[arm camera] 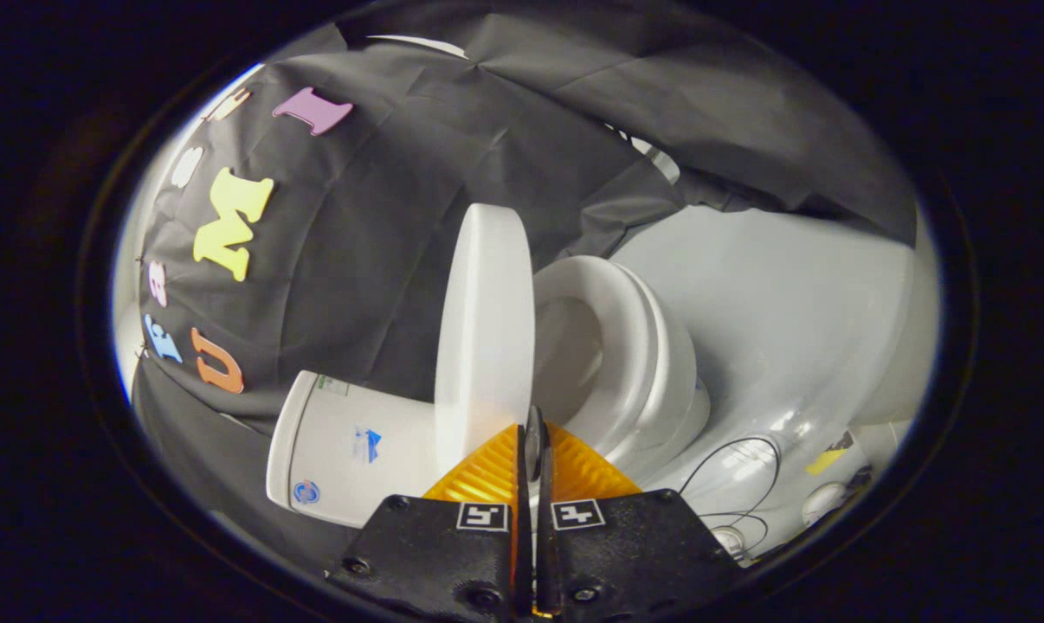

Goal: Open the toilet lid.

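The white toilet lid (483,329) stands raised, swung well away from the white seat ring (634,346), and I see it nearly edge-on. The bowl opening shows between lid and seat. The lid leans toward the white tank (349,446) behind it. My gripper (535,437) is shut, its two fingers pressed together with only a thin slit between them. The tips sit right at the near rim of the lid, on the side that faces the seat. Whether they touch the rim is hard to tell.
A glossy white floor (790,303) spreads beyond the toilet's base. Thin black cables (738,472) loop across it near some small round fittings. Black cloth hangs as the booth's wall behind the tank.
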### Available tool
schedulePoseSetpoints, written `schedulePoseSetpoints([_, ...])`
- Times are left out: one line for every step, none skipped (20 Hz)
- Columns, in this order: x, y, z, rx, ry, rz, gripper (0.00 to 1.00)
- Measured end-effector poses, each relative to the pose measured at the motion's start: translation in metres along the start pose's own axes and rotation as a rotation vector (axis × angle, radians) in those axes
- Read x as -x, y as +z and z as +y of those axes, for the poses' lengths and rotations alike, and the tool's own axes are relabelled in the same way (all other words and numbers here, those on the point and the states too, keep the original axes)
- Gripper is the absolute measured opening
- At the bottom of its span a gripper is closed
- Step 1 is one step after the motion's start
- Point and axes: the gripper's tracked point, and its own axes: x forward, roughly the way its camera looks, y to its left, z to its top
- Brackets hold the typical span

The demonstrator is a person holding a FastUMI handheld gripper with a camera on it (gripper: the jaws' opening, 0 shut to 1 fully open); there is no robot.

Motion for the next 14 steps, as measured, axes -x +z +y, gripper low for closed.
schedulePoseSetpoints([0.000, 0.000, 0.004, 0.014, 0.006, -0.003, 0.05])
schedulePoseSetpoints([-0.001, -0.001, 0.006, 0.037, 0.003, -0.005, 0.05])
schedulePoseSetpoints([-0.001, -0.001, 0.006, 0.056, -0.007, -0.008, 0.05])
schedulePoseSetpoints([-0.001, 0.000, 0.007, 0.064, -0.013, -0.009, 0.05])
schedulePoseSetpoints([0.000, 0.001, 0.008, 0.062, -0.014, -0.013, 0.05])
schedulePoseSetpoints([0.000, 0.002, 0.010, 0.058, -0.012, -0.015, 0.05])
schedulePoseSetpoints([0.000, 0.000, 0.010, 0.055, -0.017, -0.014, 0.05])
schedulePoseSetpoints([-0.001, 0.000, 0.009, 0.052, -0.025, -0.016, 0.05])
schedulePoseSetpoints([-0.001, 0.000, 0.010, 0.051, -0.028, -0.020, 0.05])
schedulePoseSetpoints([-0.001, -0.001, 0.012, 0.056, -0.033, -0.022, 0.05])
schedulePoseSetpoints([-0.001, 0.000, 0.015, 0.065, -0.037, -0.026, 0.05])
schedulePoseSetpoints([0.001, 0.000, 0.019, 0.080, -0.038, -0.032, 0.05])
schedulePoseSetpoints([0.002, 0.000, 0.024, 0.103, -0.037, -0.037, 0.05])
schedulePoseSetpoints([0.002, -0.001, 0.030, 0.128, -0.036, -0.042, 0.05])
